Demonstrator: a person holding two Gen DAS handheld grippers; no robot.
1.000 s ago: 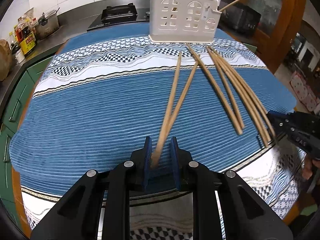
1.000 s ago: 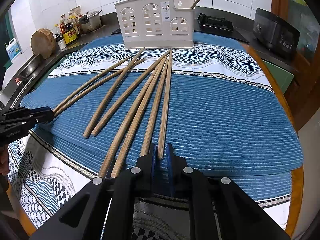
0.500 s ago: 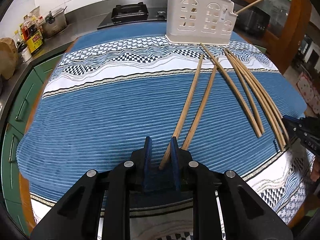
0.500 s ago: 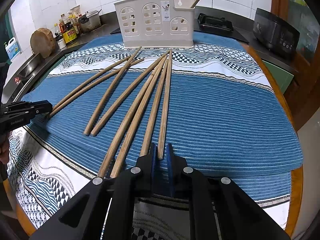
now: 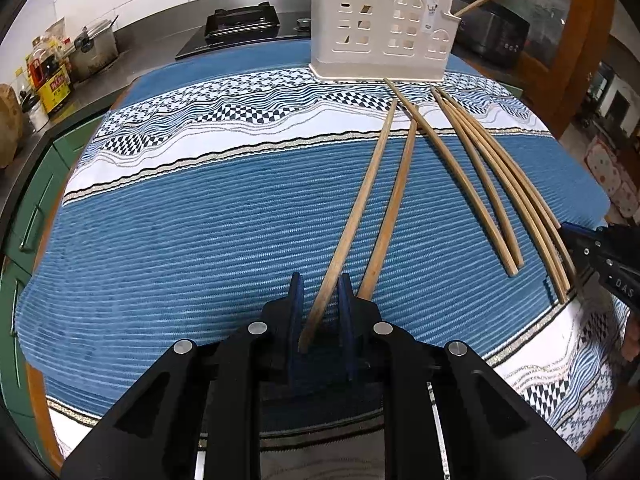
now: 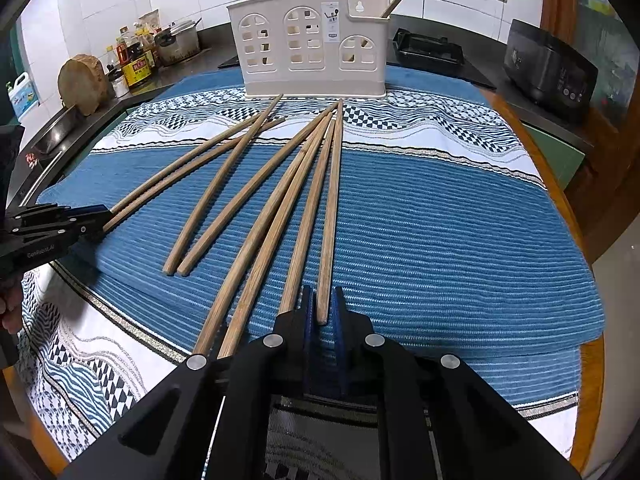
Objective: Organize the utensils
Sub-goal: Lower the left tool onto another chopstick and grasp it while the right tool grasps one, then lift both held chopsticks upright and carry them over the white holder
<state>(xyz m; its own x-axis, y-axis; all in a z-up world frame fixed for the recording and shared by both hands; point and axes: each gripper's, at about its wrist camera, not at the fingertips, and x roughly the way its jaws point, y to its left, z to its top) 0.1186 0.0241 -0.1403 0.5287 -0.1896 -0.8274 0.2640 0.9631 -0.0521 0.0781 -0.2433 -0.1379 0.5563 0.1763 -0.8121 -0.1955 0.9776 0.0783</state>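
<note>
Several long wooden chopsticks lie fanned out on the blue striped cloth [image 5: 180,220], pointing toward a cream utensil holder [image 5: 380,32] with arched cutouts at the far edge. My left gripper [image 5: 319,280] is narrowly open. The near end of the leftmost chopstick [image 5: 352,220] sits between its fingers, and the neighbouring chopstick [image 5: 394,208] passes behind the right finger. My right gripper [image 6: 322,292] is shut on the near end of the rightmost chopstick [image 6: 330,220]. The holder [image 6: 308,52] has two chopsticks standing in it. Each gripper shows at the edge of the other's view: left gripper [image 6: 105,219], right gripper [image 5: 564,230].
A counter runs behind the table with a black stove [image 5: 240,22], a pot [image 5: 94,46], sauce bottles [image 5: 52,76] and a round wooden block [image 6: 82,84]. A black appliance [image 6: 548,68] stands at the far right. The table's wooden rim [image 6: 588,344] is close on the right.
My left gripper has slid sideways: two chopstick ends lay between its fingers, now only one does. The right gripper and its chopstick have not moved.
</note>
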